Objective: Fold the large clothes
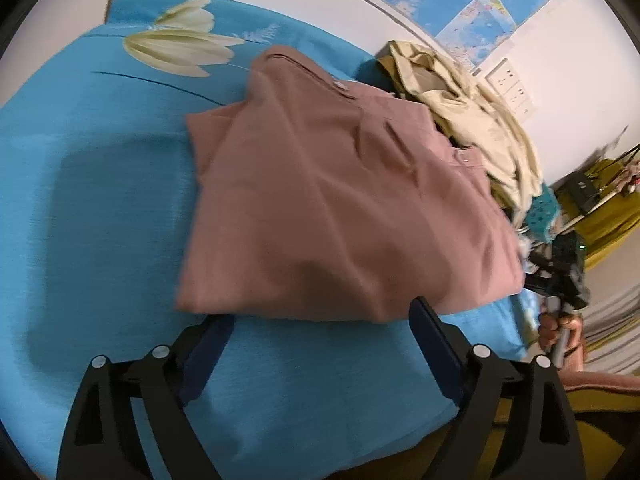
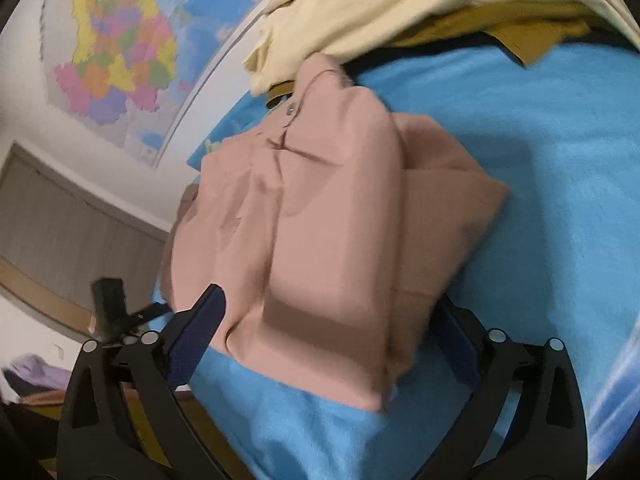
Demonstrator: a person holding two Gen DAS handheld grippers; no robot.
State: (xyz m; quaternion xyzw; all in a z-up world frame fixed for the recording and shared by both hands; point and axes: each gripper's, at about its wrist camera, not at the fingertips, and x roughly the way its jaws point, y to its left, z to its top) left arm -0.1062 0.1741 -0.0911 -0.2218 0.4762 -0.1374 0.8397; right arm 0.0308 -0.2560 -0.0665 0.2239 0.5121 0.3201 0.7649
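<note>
Close up, the left hand-held gripper [image 1: 322,320] stands wide, its two blue-padded fingers [image 1: 208,352] spread apart over the blue bedsheet [image 1: 100,200], gripping nothing; the near hem of the folded pink garment [image 1: 340,208] lies just at the fingertips, draping over the tip of the finger on the right side of the view. The right hand-held gripper [image 2: 328,312] is likewise spread wide, with the near end of the pink garment [image 2: 328,240] lying between its fingers [image 2: 196,328]; the cloth overlaps the tips, but the jaws are not pressed together on it. The garment sits on the bed as a layered bundle, folded over itself into a rough rectangle, with a button and placket visible near its far end. Beyond it, touching its far edge, is a heap of cream clothes [image 1: 472,120] with a mustard-coloured piece [image 2: 520,36] beneath. The sheet carries a pale flower print [image 1: 180,44] toward the far side. In the left view the person's right hand [image 1: 560,336] shows at the right rim, wrapped around the other gripper's handle beside the bed's edge. Colourful maps [image 2: 116,60] hang on the white wall behind the bed, and grey cabinet doors [image 2: 60,232] show lower in the right view.
</note>
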